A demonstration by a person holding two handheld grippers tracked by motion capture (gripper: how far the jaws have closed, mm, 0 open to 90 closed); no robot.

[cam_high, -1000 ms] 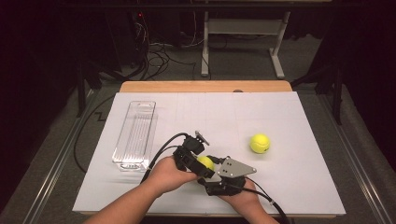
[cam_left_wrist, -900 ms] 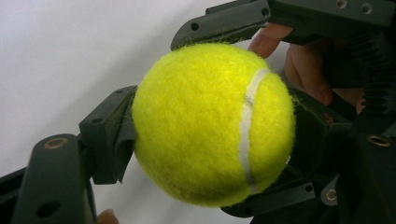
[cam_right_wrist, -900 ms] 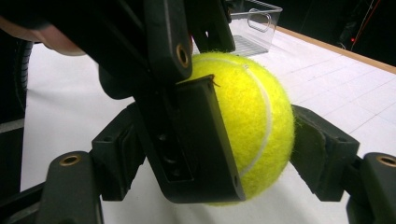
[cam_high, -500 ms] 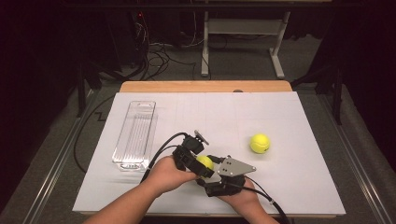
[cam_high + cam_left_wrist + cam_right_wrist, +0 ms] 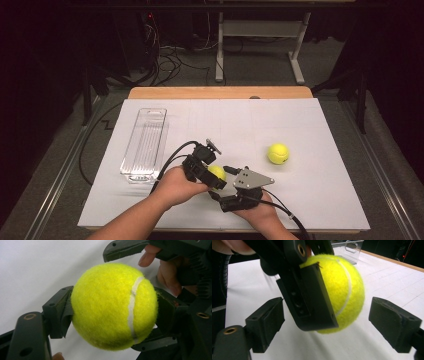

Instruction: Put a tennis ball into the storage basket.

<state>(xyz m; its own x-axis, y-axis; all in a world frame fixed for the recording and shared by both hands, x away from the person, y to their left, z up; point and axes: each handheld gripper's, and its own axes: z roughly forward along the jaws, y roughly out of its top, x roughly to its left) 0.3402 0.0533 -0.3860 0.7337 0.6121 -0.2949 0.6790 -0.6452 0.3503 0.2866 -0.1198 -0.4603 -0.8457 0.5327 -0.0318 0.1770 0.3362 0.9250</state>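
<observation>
White table (image 5: 325, 200) | left claw (image 5: 113, 307) clamps tennis ball (image 5: 113, 306) | right claw (image 5: 334, 322) just opening, straddling ball untouched

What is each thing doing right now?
Held ball: squeezed in the left tongs, off the table.
Right tongs: just opening, pads apart from that ball.
Other ball: loose on the table.
Clear tray: empty, flat on the table.
</observation>
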